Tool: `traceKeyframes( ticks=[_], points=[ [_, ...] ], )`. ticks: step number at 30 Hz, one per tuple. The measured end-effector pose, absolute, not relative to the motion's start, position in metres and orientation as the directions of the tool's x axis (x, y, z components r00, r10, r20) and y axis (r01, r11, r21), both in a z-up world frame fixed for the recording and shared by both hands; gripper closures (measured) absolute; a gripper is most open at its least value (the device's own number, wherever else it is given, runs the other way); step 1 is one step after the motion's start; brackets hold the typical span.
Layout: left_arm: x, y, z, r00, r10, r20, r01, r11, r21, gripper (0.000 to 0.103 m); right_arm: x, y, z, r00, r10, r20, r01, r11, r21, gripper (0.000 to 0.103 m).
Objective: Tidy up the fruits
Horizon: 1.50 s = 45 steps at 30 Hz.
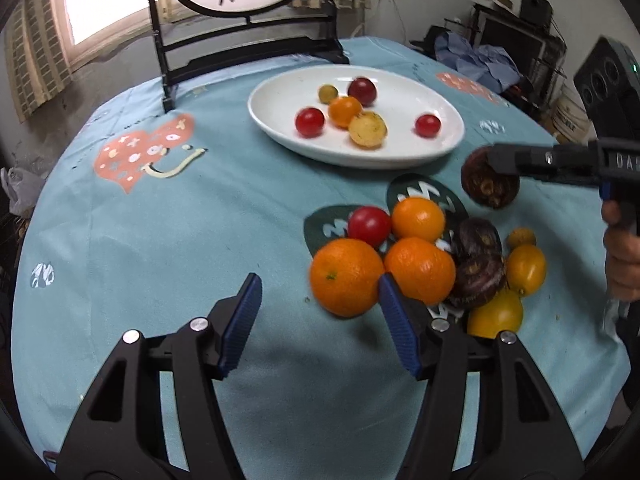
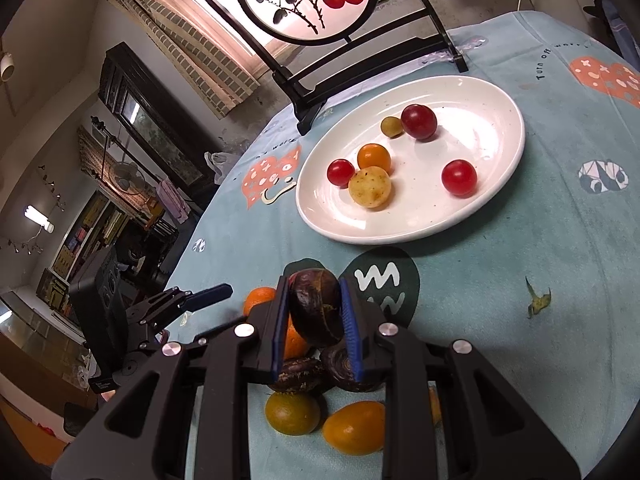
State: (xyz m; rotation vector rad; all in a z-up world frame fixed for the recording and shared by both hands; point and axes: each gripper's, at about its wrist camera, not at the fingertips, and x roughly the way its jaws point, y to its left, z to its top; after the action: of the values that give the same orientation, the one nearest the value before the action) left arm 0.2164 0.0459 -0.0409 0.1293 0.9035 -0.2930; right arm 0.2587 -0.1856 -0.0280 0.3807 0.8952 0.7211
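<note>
1. The right gripper (image 2: 314, 312) is clenched on a dark brown water chestnut (image 2: 316, 306), held clear of the cloth between the fruit pile and the white plate (image 2: 500, 200). The blue pads press its two sides, and the grip looks centred.

2. The step in hand seems to be carrying this chestnut to the plate. Keep the squeeze steady: the chestnut is hard and rounded, so a loose hold could let it roll out.

3. Six small fruits already sit on the plate: three red tomatoes, a small orange one, a pale yellow one and a small greenish one. The right half of the plate, beyond the lone red tomato (image 2: 459, 178), is bare, so aim there to avoid knocking the others.

4. Lower the chestnut close to the plate's floor before letting go; dropped from height it would likely roll against the shallow rim.

5. The left gripper (image 1: 320, 324) hangs released on the near side of the pile, far from the plate, its right pad just beside a large orange (image 1: 346, 276). Judging by this, the orange is its next pick.

6. Keep the left gripper low while the right one crosses toward the plate, so the two do not collide.
</note>
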Motion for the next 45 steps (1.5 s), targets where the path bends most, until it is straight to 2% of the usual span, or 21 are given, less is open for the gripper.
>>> traceKeyframes(
  ticks=[6, 9, 13, 16, 18, 20, 24, 28, 34, 38, 41, 45],
  points=[
    [0.217, 0.031, -0.053, 0.578, -0.152, -0.802, 0.334, 0.941, 0.063, 0.042, 0.257, -0.183, -0.027, 0.412, 0.711, -0.571, -0.416, 0.704, 0.576, 0.077],
    [0.223, 0.035, -0.055, 0.578, -0.159, -0.801, 0.304, 0.952, 0.031, 0.042, 0.257, -0.182, -0.027, 0.410, 0.711, -0.572, -0.417, 0.704, 0.575, 0.077],
    [0.232, 0.030, -0.055, 0.608, -0.155, -0.779, 0.307, 0.950, 0.050, 0.042, 0.257, -0.181, -0.029, 0.407, 0.707, -0.578, -0.414, 0.707, 0.574, 0.077],
    [0.238, 0.031, -0.054, 0.600, -0.201, -0.775, 0.330, 0.944, 0.010, 0.042, 0.257, -0.179, -0.030, 0.405, 0.704, -0.583, -0.413, 0.710, 0.570, 0.077],
    [0.241, 0.034, -0.056, 0.582, -0.224, -0.782, 0.334, 0.942, -0.022, 0.045, 0.257, -0.180, -0.031, 0.404, 0.703, -0.585, -0.412, 0.711, 0.570, 0.077],
    [0.241, 0.034, -0.057, 0.562, -0.254, -0.788, 0.347, 0.936, -0.054, 0.058, 0.257, -0.180, -0.031, 0.403, 0.705, -0.584, -0.410, 0.709, 0.573, 0.077],
    [0.234, 0.026, -0.056, 0.576, -0.209, -0.790, 0.349, 0.937, 0.007, 0.058, 0.258, -0.182, -0.031, 0.403, 0.708, -0.579, -0.403, 0.706, 0.582, 0.077],
    [0.231, 0.027, -0.052, 0.576, -0.203, -0.792, 0.334, 0.942, 0.002, 0.058, 0.259, -0.182, -0.031, 0.403, 0.710, -0.578, -0.405, 0.704, 0.583, 0.077],
    [0.218, 0.026, -0.034, 0.611, -0.235, -0.756, 0.343, 0.939, -0.015, 0.058, 0.258, -0.186, -0.028, 0.410, 0.724, -0.554, -0.416, 0.690, 0.593, 0.077],
    [0.218, 0.026, -0.016, 0.655, -0.273, -0.705, 0.324, 0.944, -0.065, 0.058, 0.259, -0.196, -0.018, 0.482, 0.720, -0.499, -0.409, 0.689, 0.598, 0.077],
    [0.237, 0.020, -0.002, 0.691, -0.265, -0.672, 0.278, 0.956, -0.090, 0.058, 0.273, -0.201, -0.011, 0.547, 0.693, -0.470, -0.395, 0.708, 0.585, 0.077],
    [0.282, 0.005, 0.003, 0.709, -0.225, -0.668, 0.215, 0.972, -0.100, 0.058, 0.307, -0.202, -0.020, 0.579, 0.644, -0.500, -0.335, 0.747, 0.575, 0.077]
  ],
)
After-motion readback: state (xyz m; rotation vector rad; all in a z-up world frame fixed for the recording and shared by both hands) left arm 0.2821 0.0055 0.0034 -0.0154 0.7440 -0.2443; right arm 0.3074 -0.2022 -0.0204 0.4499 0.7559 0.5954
